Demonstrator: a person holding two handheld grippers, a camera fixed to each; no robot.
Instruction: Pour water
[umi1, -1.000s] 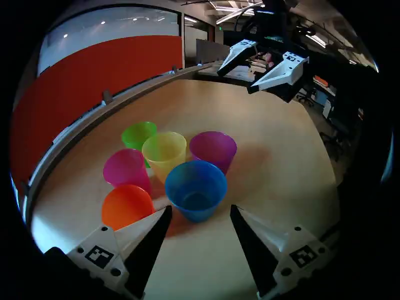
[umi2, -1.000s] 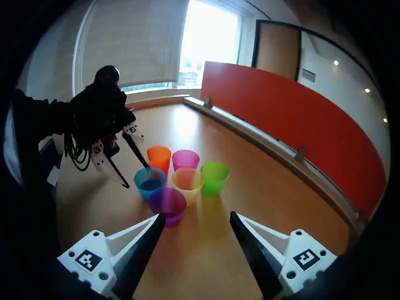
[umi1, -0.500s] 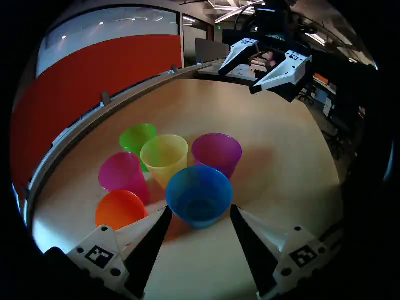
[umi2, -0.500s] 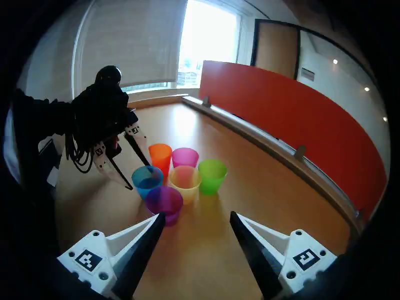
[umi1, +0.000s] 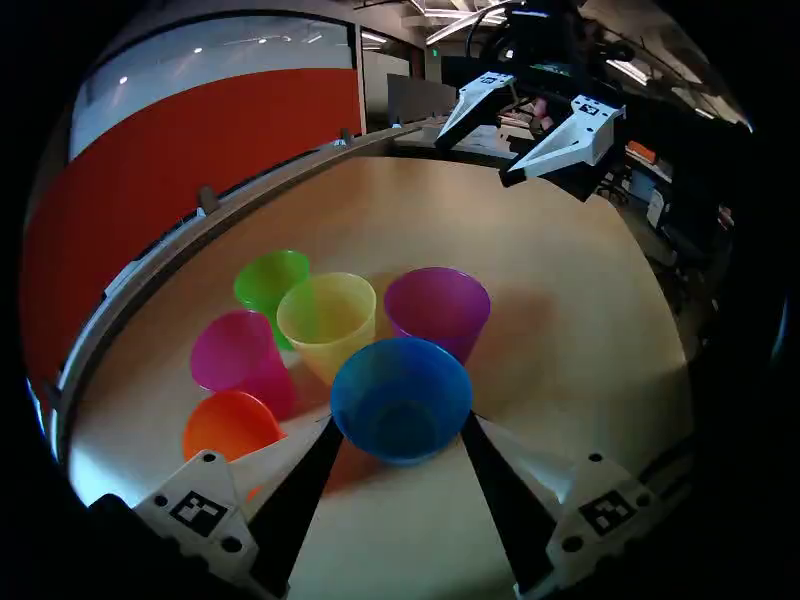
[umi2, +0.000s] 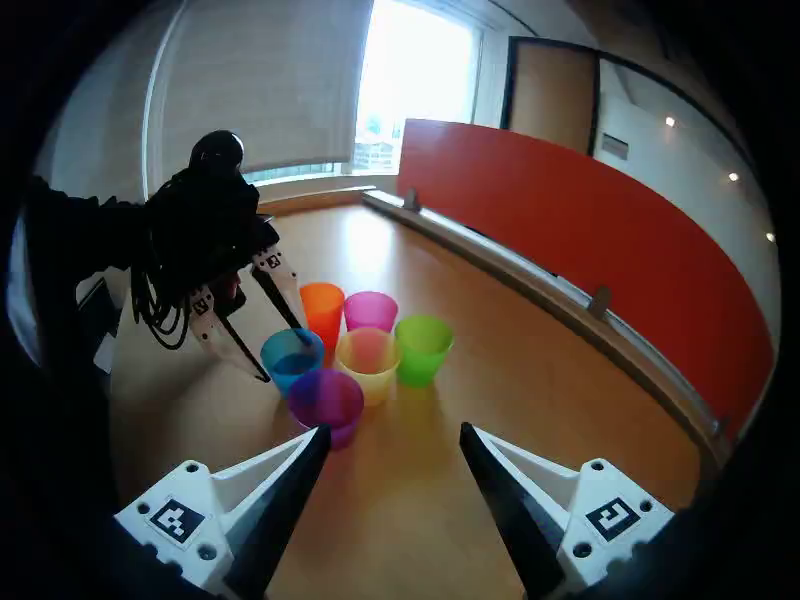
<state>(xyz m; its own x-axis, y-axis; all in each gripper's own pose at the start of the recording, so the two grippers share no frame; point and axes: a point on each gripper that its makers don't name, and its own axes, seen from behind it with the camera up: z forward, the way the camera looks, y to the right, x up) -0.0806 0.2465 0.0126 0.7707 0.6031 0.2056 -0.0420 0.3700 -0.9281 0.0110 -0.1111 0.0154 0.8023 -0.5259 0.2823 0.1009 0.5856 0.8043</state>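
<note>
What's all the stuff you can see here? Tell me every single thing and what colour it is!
blue cup: one, blue, front of the cluster
purple cup: one, purple, beside the blue and yellow cups
yellow cup: one, yellow, middle of the cluster
green cup: one, green, back of the cluster, nearest the partition
pink cup: one, pink, between the green and orange cups
orange cup: one, orange, partly behind a finger
table: one, light wood, under the cups
partition: one, red, along the table's edge
window: one, bright, beyond the table
left gripper: one, white with black fingers, open, astride the blue cup
right gripper: one, same colours, open, in the air, apart from the cups
</note>
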